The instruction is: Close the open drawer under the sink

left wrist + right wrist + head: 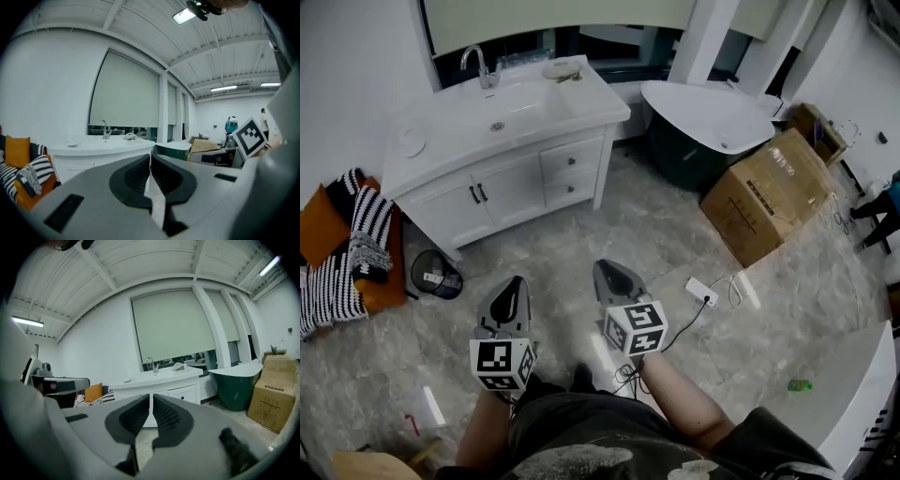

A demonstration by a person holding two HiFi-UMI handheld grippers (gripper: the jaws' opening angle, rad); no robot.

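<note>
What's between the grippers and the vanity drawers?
Nothing visible. Bare floor lies between the left gripper, the right gripper and the vanity drawers. The power strip sits off to the right, the striped cushions to the left, both off that line.

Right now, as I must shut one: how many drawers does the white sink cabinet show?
2: upper white drawer, lower white drawer directly beneath, right of the white cabinet doors.

We logged: green scrap (799,384) on floor, too small to identify; striped cushions (328,286), cut by left edge; sink cabinet (79,161), lower front hidden behind left gripper (151,159).
</note>
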